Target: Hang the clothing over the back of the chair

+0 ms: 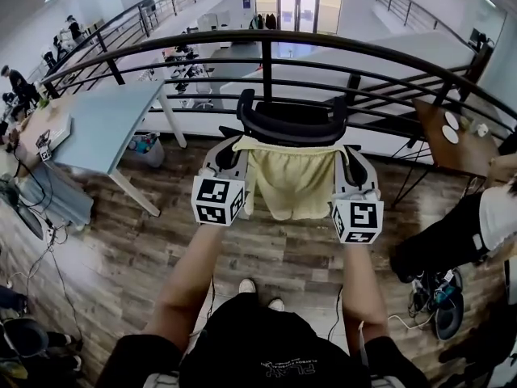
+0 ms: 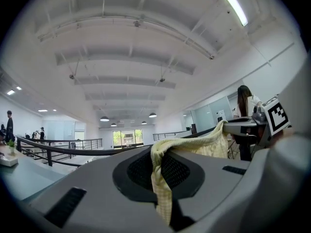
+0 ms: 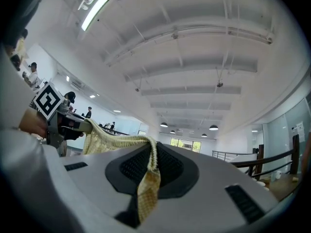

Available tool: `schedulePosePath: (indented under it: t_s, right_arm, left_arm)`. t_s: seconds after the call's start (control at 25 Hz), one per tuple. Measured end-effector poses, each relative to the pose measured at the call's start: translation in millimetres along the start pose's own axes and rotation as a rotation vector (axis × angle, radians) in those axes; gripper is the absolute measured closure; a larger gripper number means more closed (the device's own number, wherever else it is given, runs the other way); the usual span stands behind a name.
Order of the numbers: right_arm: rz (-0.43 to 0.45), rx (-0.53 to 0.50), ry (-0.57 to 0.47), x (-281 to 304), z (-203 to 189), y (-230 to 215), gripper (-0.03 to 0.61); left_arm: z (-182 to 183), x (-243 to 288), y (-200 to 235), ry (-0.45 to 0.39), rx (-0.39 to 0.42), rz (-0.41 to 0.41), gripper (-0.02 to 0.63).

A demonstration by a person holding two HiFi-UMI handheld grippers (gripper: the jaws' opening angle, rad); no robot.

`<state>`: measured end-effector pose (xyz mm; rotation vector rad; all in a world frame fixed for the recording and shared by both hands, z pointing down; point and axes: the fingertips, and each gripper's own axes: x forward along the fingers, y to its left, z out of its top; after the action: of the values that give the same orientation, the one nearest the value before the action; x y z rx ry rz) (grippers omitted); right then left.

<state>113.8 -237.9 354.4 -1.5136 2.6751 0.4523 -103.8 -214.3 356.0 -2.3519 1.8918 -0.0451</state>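
Note:
A pale yellow garment (image 1: 289, 180) hangs stretched between my two grippers, its top edge level just in front of the black chair's back (image 1: 291, 126). My left gripper (image 1: 233, 145) is shut on the garment's left top corner, and my right gripper (image 1: 348, 150) is shut on the right corner. In the left gripper view the yellow cloth (image 2: 194, 147) runs out of the pinched jaws of the left gripper (image 2: 163, 178) toward the other gripper's marker cube (image 2: 275, 118). The right gripper view shows the cloth (image 3: 112, 142) clamped in the right gripper (image 3: 146, 178). Both grippers point roughly level.
A black curved railing (image 1: 266, 67) stands right behind the chair. A grey-blue table (image 1: 105, 124) is at the left and a wooden table (image 1: 448, 140) at the right. A person (image 1: 477, 229) sits at the right edge. Cables (image 1: 432, 293) lie on the wooden floor.

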Motion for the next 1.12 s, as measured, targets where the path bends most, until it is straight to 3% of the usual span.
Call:
schedulePosePath:
  t_s: [0.52,1.12]
  right_arm:
    - [-0.011,-0.098,-0.033,63.5,25.3,-30.4,0.536]
    - [-0.004,-0.205,0.063,158.4,18.6,-71.0,0.535]
  left_arm:
    - [43.3,65.7,32.7,-0.06,0.032,-0.011,0.595]
    - [38.3,160.8,67.8,0.05,0.101,-0.101,0.594]
